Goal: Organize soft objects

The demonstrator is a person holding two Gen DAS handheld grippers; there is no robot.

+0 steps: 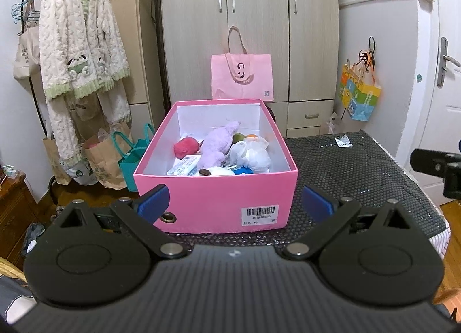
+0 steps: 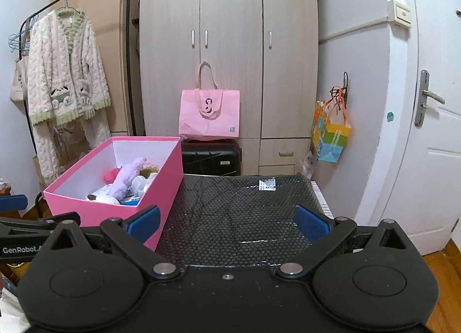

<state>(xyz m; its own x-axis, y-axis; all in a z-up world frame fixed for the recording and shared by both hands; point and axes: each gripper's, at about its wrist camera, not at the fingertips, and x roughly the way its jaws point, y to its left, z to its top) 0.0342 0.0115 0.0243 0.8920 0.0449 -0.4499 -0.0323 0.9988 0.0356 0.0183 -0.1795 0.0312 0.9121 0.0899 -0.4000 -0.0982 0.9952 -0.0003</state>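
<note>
A pink box point(image 1: 201, 200) stands on the black bubble-wrap surface point(image 1: 351, 165). Inside lie a purple plush point(image 1: 214, 145), a red plush point(image 1: 185, 147), a white mesh puff point(image 1: 253, 155), tissue packs and other soft items. My left gripper point(image 1: 234, 203) is open and empty, just before the box's near wall. My right gripper point(image 2: 227, 222) is open and empty over the black surface point(image 2: 245, 206), to the right of the box point(image 2: 72, 197). The purple plush point(image 2: 125, 178) shows in the right wrist view too.
A pink tote bag point(image 2: 209, 115) sits on a black suitcase point(image 2: 211, 157) before the wardrobe point(image 2: 227, 44). A clothes rack with a fluffy robe point(image 1: 77, 44) and paper bags point(image 1: 100, 160) stand on the left. A door point(image 2: 432, 131) is on the right.
</note>
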